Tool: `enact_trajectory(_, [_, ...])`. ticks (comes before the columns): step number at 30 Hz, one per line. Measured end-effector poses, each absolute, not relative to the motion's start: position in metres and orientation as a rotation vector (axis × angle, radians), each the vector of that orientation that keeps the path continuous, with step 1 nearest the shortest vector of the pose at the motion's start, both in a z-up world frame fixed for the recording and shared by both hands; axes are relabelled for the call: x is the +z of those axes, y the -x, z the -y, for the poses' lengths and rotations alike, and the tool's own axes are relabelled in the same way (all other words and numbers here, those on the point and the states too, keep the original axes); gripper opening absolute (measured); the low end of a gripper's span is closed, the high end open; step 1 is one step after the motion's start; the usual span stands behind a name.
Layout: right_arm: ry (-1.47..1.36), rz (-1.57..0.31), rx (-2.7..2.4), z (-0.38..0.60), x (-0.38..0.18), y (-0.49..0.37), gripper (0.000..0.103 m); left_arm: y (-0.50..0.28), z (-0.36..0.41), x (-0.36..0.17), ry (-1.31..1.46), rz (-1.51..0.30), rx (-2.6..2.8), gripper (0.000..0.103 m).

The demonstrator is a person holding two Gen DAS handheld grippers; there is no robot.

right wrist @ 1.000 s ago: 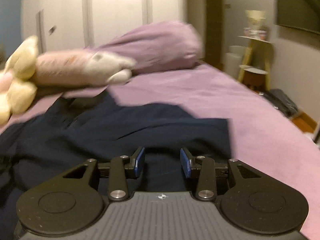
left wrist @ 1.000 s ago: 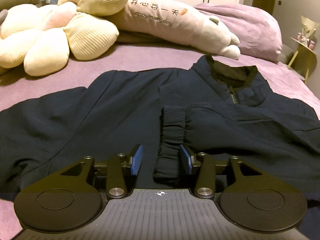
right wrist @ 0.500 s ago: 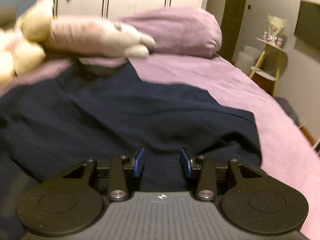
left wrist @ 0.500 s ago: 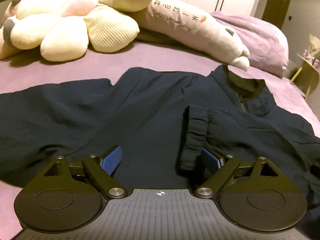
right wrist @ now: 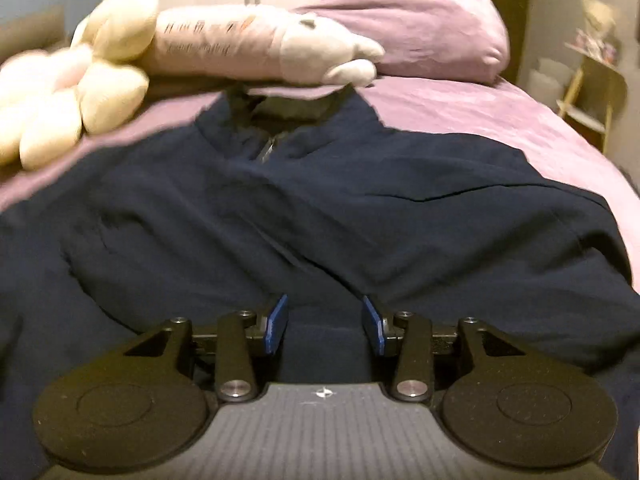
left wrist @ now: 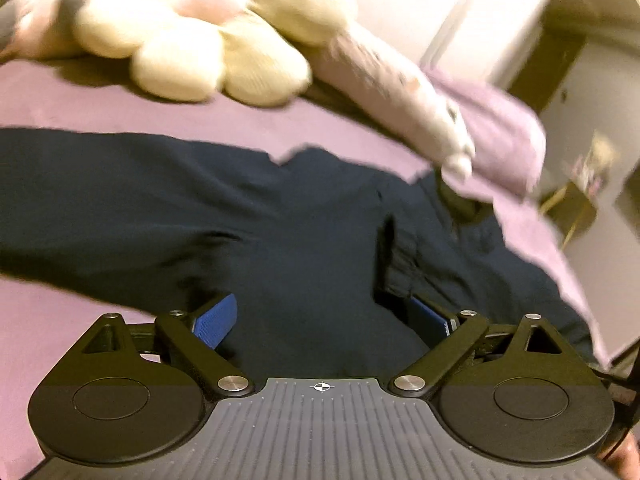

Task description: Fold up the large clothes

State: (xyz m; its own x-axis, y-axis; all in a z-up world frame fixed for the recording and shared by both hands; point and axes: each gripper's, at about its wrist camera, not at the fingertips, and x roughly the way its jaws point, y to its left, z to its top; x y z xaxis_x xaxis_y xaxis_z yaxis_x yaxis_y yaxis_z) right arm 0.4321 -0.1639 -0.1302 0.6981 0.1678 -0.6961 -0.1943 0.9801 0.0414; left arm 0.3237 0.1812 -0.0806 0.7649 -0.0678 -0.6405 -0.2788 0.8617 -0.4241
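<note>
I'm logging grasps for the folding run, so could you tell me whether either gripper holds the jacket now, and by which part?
Nothing is held. The left gripper and the right gripper are both open above the navy jacket, with no cloth pinched.

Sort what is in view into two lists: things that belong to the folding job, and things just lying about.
Belongs to the job:
navy jacket, spread on the bed
its folded-in sleeve cuff
left gripper, open
right gripper, open

Just lying about:
cream flower plush
long pink plush
purple pillow
purple bedsheet
side table
</note>
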Motion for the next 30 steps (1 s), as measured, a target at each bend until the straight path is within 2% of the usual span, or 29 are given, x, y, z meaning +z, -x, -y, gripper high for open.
enact_trajectory(7, [-0.037,-0.700,0.374,0.103,-0.105,-0.392,0.041,-0.256,-0.286,-0.088,0.676,-0.633,0.366,0.097])
enact_trajectory(10, [-0.024,-0.708,0.459,0.059,-0.107,-0.386,0.027,-0.230,-0.338,-0.100,0.808,-0.577,0.484,0.095])
enact_trajectory(14, [-0.009,-0.708,0.531,-0.005,-0.111,-0.386,0.023,-0.210,-0.399,-0.121,0.970,-0.520,0.645,0.086])
enact_trajectory(16, [0.000,-0.705,0.549,-0.029,-0.114,-0.386,0.023,-0.208,-0.421,-0.129,1.035,-0.490,0.686,0.074])
enact_trajectory(18, [0.013,-0.699,0.555,-0.050,-0.118,-0.389,0.023,-0.208,-0.439,-0.134,1.094,-0.446,0.694,0.071])
enact_trajectory(20, [0.019,-0.697,0.551,-0.064,-0.123,-0.391,0.023,-0.211,-0.453,-0.137,1.137,-0.409,0.705,0.064])
enact_trajectory(21, [0.023,-0.706,0.546,-0.068,-0.126,-0.391,0.023,-0.210,-0.460,-0.139,1.156,-0.401,0.716,0.051])
enact_trajectory(22, [0.027,-0.720,0.541,-0.073,-0.131,-0.394,0.023,-0.210,-0.467,-0.144,1.185,-0.393,0.732,0.032])
enact_trajectory(24, [0.052,-0.752,0.525,-0.079,-0.147,-0.397,0.023,-0.207,-0.479,-0.152,1.245,-0.395,0.740,0.019])
enact_trajectory(27, [0.072,-0.742,0.521,-0.079,-0.159,-0.395,0.023,-0.200,-0.485,-0.149,1.268,-0.374,0.692,0.011])
enact_trajectory(30, [0.080,-0.752,0.527,-0.079,-0.156,-0.397,0.023,-0.197,-0.473,-0.127,1.192,-0.318,0.627,0.009])
